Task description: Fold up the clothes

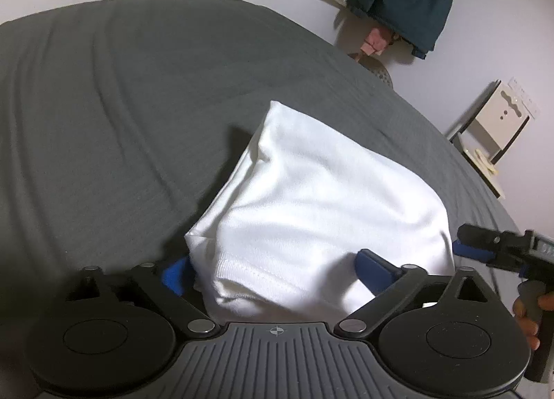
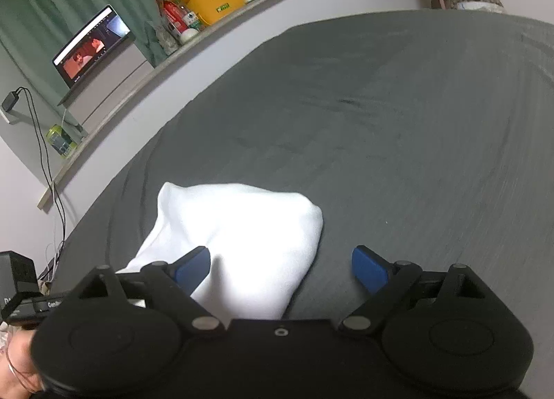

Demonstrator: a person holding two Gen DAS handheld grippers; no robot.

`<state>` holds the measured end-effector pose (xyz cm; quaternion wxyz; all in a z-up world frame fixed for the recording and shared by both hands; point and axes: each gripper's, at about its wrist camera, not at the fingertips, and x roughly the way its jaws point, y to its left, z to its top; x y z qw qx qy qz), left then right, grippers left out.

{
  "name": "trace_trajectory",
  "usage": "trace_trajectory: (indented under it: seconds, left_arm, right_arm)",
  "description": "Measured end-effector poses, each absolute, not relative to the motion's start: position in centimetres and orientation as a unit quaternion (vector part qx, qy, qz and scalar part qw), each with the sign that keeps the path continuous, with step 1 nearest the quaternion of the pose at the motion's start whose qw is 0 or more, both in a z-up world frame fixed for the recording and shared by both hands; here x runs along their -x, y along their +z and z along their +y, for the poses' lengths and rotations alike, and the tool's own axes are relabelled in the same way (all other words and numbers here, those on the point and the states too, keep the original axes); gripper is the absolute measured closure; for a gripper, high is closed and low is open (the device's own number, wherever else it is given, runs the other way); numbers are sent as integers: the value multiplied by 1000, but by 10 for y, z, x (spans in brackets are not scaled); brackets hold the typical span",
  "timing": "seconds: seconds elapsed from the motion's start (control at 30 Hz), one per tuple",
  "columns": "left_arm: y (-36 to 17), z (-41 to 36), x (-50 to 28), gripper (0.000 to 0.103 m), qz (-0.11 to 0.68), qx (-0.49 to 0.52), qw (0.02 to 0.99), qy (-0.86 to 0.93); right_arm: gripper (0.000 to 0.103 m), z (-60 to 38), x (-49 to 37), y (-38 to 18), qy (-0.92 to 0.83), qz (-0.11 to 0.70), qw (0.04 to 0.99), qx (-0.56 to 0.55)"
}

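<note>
My left gripper fingers spread wide, white folded shirt bunched between them. Right gripper fingers apart too, straddling its near edge. Shirt lies on the grey bed sheet, long axis running away, toward the far ledge.

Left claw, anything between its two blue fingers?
Yes: the white garment bunches between the left claw fingers, which stand wide apart. Shown in the left wrist view.

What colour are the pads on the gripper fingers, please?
Blue pads, clearest in the right wrist view.
</note>
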<state>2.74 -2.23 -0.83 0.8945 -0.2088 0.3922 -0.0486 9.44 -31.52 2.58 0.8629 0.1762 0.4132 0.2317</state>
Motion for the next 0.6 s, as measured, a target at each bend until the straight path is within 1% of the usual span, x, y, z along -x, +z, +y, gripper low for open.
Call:
trace_trajectory:
  seconds: [0.03, 0.07, 0.13, 0.2, 0.27, 0.3, 0.33, 0.37, 0.4, 0.43, 0.5, 0.6]
  left_arm:
    - [-8, -22, -28, 21, 392, 210, 894, -46]
    - [-9, -21, -29, 26, 392, 211, 894, -44]
    - [-11, -22, -34, 27, 392, 212, 894, -45]
    - [-14, -24, -39, 35, 392, 209, 895, -44]
    - [-15, -24, -40, 46, 390, 211, 895, -45]
    - [-17, -24, -40, 50, 389, 212, 895, -48]
    - [-18, -24, -40, 52, 387, 214, 895, -51]
    - [-19, -24, -42, 56, 386, 216, 895, -51]
    - [-20, -24, -43, 57, 385, 218, 895, -52]
    - [-20, -25, -44, 61, 383, 221, 895, -52]
    - [-21, -25, -45, 65, 380, 224, 896, -54]
    - [-22, -29, -47, 70, 376, 220, 899, -56]
  right_arm:
    - [14, -315, -95, 24, 232, 415, 861, -179]
    - [14, -315, -96, 22, 233, 417, 860, -182]
    - [14, -317, -99, 17, 237, 417, 855, -197]
    - [14, -318, -103, 11, 240, 418, 850, -212]
    - [17, -319, -106, 4, 249, 415, 844, -231]
    - [18, -320, -107, 1, 254, 413, 841, -240]
    - [20, -320, -109, -1, 260, 410, 838, -249]
    - [26, -321, -110, -3, 265, 407, 835, -258]
    - [30, -322, -111, -6, 272, 408, 827, -274]
    - [36, -323, -113, -10, 280, 412, 815, -297]
    - [36, -326, -114, -17, 285, 410, 801, -329]
    - [38, -327, -115, -21, 291, 403, 800, -337]
